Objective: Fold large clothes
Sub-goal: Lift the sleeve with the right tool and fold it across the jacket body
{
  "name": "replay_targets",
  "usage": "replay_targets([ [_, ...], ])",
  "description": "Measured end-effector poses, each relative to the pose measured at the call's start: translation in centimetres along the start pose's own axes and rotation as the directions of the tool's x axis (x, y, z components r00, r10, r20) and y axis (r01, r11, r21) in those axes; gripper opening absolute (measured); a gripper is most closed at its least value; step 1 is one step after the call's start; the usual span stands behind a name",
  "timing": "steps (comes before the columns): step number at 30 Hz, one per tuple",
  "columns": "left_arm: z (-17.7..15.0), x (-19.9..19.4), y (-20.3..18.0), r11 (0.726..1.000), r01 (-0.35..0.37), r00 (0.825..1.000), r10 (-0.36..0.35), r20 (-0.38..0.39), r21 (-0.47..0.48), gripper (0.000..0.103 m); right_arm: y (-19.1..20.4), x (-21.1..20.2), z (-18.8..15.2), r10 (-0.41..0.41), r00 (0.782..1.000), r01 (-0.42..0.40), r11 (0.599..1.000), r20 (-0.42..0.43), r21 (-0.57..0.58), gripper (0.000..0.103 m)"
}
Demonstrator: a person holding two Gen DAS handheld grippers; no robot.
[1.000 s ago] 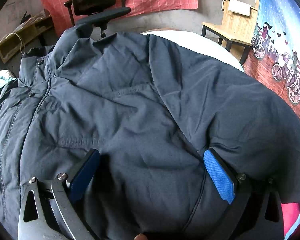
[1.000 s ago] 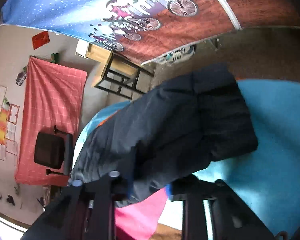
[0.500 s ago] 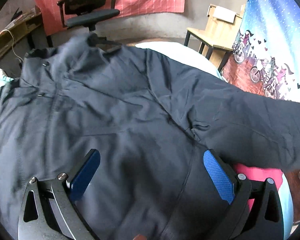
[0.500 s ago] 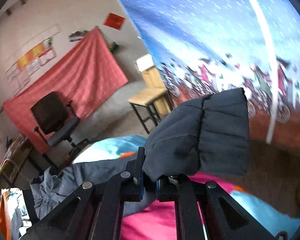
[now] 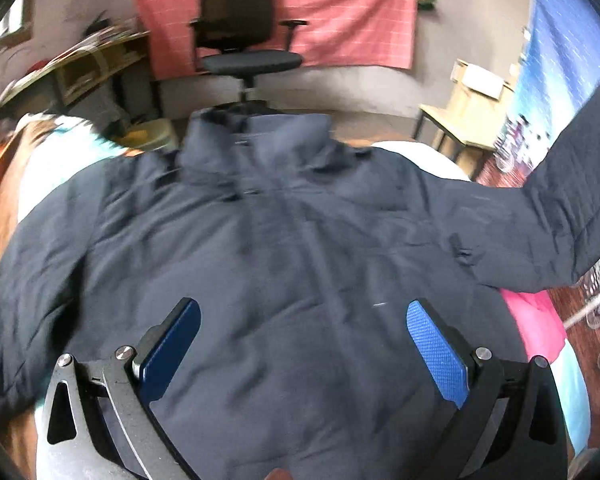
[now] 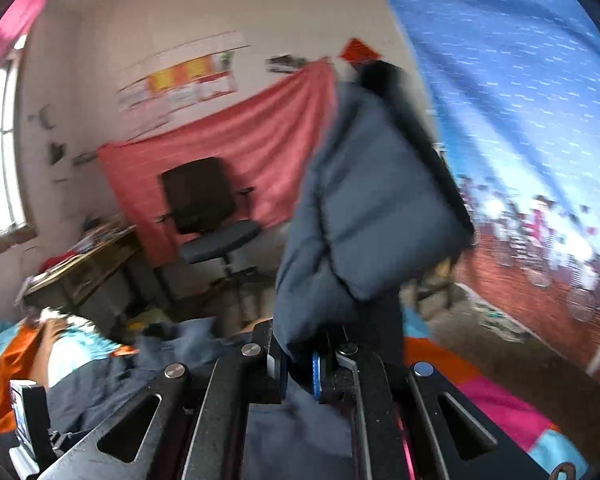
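Note:
A dark navy padded jacket (image 5: 284, 248) lies spread front-up on the bed, its collar toward the far end. My left gripper (image 5: 304, 344) hovers open above the jacket's lower body, blue pads wide apart with nothing between them. The jacket's right sleeve (image 5: 572, 200) rises off the bed toward the upper right of the left wrist view. My right gripper (image 6: 298, 366) is shut on that sleeve's cuff (image 6: 372, 216), which stands up above the fingers and blocks part of the room.
The bed has a colourful cover (image 5: 540, 320) of pink, teal and orange. A black office chair (image 5: 244, 40) stands beyond the collar before a red cloth. A wooden desk (image 5: 92, 68) is at left, a small wooden table (image 5: 464, 116) at right beside a blue patterned hanging (image 6: 520, 80).
My right gripper closed on the sleeve cuff, rolled upright and lifted it well off the bed. My left gripper drew back and up, so the whole jacket front now shows.

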State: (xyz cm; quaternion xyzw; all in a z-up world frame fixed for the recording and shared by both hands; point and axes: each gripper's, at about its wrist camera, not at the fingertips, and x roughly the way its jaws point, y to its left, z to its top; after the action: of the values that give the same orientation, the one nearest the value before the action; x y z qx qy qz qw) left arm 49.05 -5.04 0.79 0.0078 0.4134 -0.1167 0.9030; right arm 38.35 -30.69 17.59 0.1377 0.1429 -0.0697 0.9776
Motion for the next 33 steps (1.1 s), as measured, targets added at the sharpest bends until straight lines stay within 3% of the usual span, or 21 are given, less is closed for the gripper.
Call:
replay_targets([
  [4, -1.1, -2.1, 4.6, 0.996, -0.008, 1.0, 0.01, 0.013, -0.092, 0.101, 6.5, 1.5, -1.1, 0.122, 0.992, -0.126, 0.988, -0.042, -0.086, 0.008],
  [8, -2.3, -4.5, 9.0, 0.985, 0.015, 0.999, -0.007, 0.051, -0.17, 0.101, 12.6, 2.9, -3.8, 0.22, 0.968, -0.239, 0.955, -0.122, -0.175, 0.008],
  [14, -4.0, -7.1, 15.0, 0.954, 0.035, 0.996, -0.01, 0.085, -0.298, 0.101, 19.0, 5.8, -8.9, 0.324, 0.9, -0.387, 0.902, -0.293, -0.192, 0.008],
  [19, -5.3, -7.9, 18.4, 0.92, 0.089, 0.993, -0.054, 0.103, -0.382, 0.101, 22.9, 8.0, -13.8, 0.323, 0.849, -0.437, 0.875, -0.418, -0.211, 0.008],
  [23, -5.8, -7.9, 19.8, 0.887, 0.154, 0.986, -0.11, 0.125, -0.435, 0.101, 23.7, 9.8, -17.4, 0.301, 0.801, -0.452, 0.871, -0.517, -0.193, 0.011],
  [27, -6.0, -7.6, 20.2, 0.864, 0.189, 0.981, -0.145, 0.129, -0.467, 0.101, 23.3, 11.1, -20.8, 0.287, 0.727, -0.476, 0.865, -0.624, -0.157, 0.015],
  [33, -5.8, -6.6, 19.9, 0.848, 0.218, 0.976, -0.181, 0.122, -0.483, 0.101, 21.9, 8.9, -22.3, 0.305, 0.68, -0.553, 0.81, -0.666, -0.193, 0.023],
])
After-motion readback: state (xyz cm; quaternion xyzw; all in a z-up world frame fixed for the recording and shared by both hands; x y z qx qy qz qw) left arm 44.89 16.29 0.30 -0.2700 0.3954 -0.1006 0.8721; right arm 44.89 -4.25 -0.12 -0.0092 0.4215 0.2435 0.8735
